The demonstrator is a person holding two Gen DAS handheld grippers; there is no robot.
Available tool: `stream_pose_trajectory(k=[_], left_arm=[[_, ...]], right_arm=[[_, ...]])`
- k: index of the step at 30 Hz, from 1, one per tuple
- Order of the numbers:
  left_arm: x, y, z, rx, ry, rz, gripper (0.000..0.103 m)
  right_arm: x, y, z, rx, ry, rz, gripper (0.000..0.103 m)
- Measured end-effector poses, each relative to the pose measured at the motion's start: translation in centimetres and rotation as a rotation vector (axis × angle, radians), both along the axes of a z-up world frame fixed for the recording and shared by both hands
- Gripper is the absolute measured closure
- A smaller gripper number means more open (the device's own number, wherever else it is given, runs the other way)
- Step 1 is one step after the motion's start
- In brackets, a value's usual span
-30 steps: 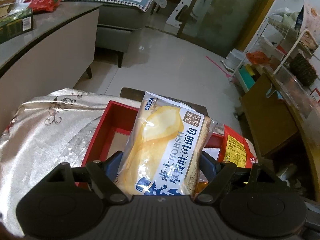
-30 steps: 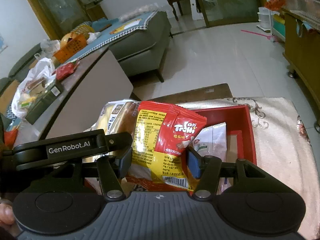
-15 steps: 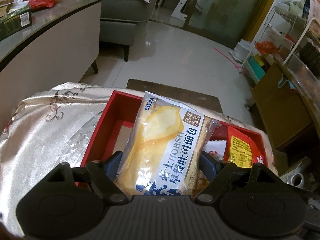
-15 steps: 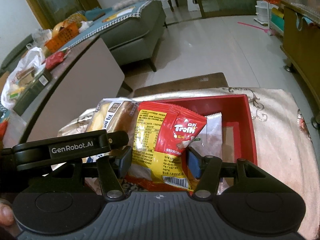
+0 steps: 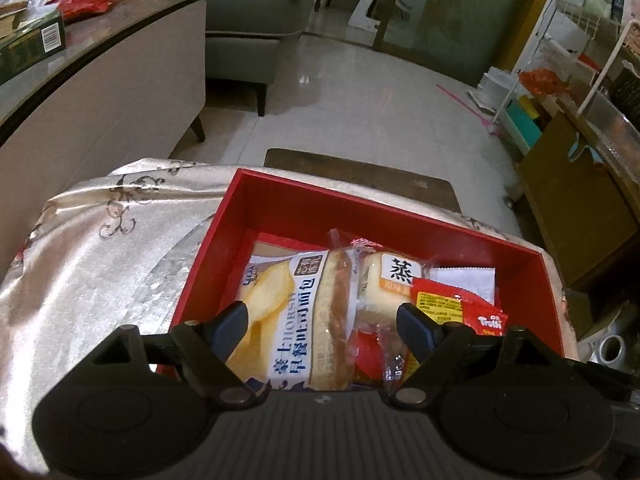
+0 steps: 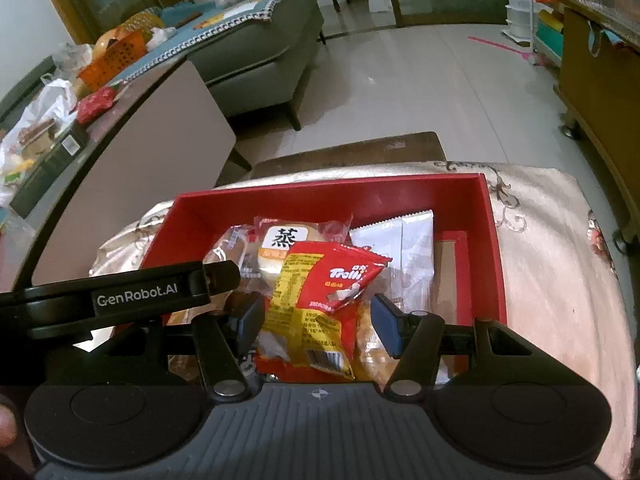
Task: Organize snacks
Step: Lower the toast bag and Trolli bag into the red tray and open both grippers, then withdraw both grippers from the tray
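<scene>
1. The left gripper (image 5: 320, 320) hangs over the near-left part of the red box (image 5: 360, 210), its jaws spread; the left pad sits on the edge of the toast bread packet (image 5: 292, 312), while the right pad stands clear of it.
2. That toast bread packet, yellow and blue with dark print, lies flat in the box, its long side running toward the camera.
3. Just right of it lies a clear-wrapped steamed cake (image 5: 390, 284) with a white label, and right of that a red Trolli candy bag (image 5: 460, 308) and a white sachet (image 5: 468, 280).
4. The right gripper (image 6: 318, 320) points down into the same box, seen in the right wrist view as the red box (image 6: 320, 196); its jaws straddle the Trolli candy bag (image 6: 320, 300).
5. The bag stands tilted between the pads; a gap shows on the right side, and on the left I cannot tell whether the pad touches the wrapper, so the grip looks loose at best.
6. Behind the bag lie the steamed cake (image 6: 288, 244) and the white sachet (image 6: 400, 240).
7. The left gripper's black arm, lettered GenRobot.AI, crosses the left of the right wrist view.
8. The box rests on a pale patterned cloth (image 5: 100, 260).
</scene>
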State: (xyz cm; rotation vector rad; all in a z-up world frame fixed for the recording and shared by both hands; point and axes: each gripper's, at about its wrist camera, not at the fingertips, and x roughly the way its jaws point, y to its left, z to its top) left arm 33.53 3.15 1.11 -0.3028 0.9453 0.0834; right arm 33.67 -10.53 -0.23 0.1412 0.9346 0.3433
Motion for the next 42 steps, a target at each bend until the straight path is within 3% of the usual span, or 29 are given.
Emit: stream_pose_trajectory(k=[12,16,42], left_arm=[[-1.3,1.2,0.7,0.024,0.001,-0.003,0.026],[-1.7,1.3,0.8,0.042,0.003,-0.002,0.026],[-4.9,1.3,2.1,0.104,-0.026,-0.014,0.026]], right_arm=[[-0.5,-0.2,0.0,-0.02,0.02,0.004,0.027],[-0.6,0.0,0.1,-0.016,0.022,0.001,0.016],[-2.4,0.3,1.0,-0.038,0.008,0.01,0.008]])
